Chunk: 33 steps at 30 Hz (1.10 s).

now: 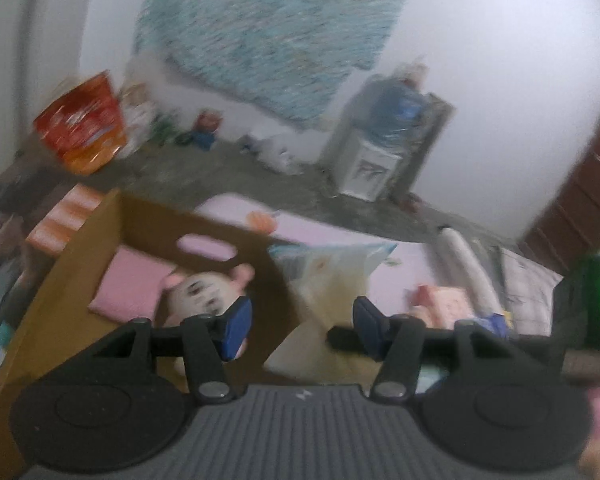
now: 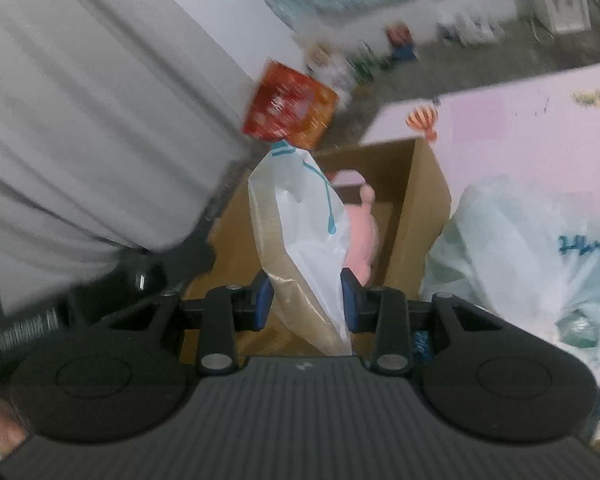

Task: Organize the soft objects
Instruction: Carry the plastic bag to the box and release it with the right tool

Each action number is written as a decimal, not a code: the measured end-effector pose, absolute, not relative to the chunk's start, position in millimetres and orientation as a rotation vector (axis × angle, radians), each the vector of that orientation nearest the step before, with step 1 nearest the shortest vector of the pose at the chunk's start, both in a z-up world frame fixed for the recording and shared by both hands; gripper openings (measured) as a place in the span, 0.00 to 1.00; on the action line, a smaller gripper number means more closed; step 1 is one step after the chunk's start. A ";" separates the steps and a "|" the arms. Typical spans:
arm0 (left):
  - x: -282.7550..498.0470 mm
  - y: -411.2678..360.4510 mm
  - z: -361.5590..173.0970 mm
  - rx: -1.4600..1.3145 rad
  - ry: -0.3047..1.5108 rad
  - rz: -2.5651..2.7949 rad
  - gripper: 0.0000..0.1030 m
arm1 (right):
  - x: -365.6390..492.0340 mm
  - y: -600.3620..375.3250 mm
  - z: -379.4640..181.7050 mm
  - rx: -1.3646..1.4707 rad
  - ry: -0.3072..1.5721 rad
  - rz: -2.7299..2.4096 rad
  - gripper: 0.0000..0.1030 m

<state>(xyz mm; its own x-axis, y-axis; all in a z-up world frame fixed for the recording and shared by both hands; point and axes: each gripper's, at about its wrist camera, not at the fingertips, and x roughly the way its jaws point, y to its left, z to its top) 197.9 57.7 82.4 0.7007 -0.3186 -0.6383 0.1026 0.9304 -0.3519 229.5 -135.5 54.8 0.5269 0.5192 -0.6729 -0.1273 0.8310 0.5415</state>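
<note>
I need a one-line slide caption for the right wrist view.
Right tongs shut on a white plastic bag above the cardboard box.

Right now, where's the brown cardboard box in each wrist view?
Left wrist: brown cardboard box at left-centre, open, a white-faced plush toy inside.
Right wrist: centre, behind the white plastic bag held in the right gripper.
Shared landmark: red-orange snack package beyond the box.

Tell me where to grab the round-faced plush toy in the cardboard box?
Probably its pink ear, coming from above. The plush toy lies face up low inside the cardboard box, whose walls block the sides, and the ear is a small nub the open left gripper could pinch. The round head looks too wide, though the picture is blurry.
</note>
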 end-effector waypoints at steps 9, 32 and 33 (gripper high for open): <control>202.8 115.8 56.9 -0.384 0.793 -0.171 0.55 | 275.4 -75.5 25.2 0.395 1.044 0.104 0.44; 149.0 96.0 68.2 -0.307 0.730 -0.257 0.73 | 216.8 -129.8 61.5 0.554 0.837 0.388 0.62; 140.7 88.7 69.8 -0.285 0.727 -0.276 0.76 | 202.3 -139.1 66.2 0.539 0.824 0.411 0.63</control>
<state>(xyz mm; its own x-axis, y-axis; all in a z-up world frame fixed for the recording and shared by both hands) 140.7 88.7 69.8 0.7147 -0.3430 -0.6096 0.1475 0.9258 -0.3479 202.3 -139.1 66.2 0.6147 0.5394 -0.5754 -0.1360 0.7911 0.5964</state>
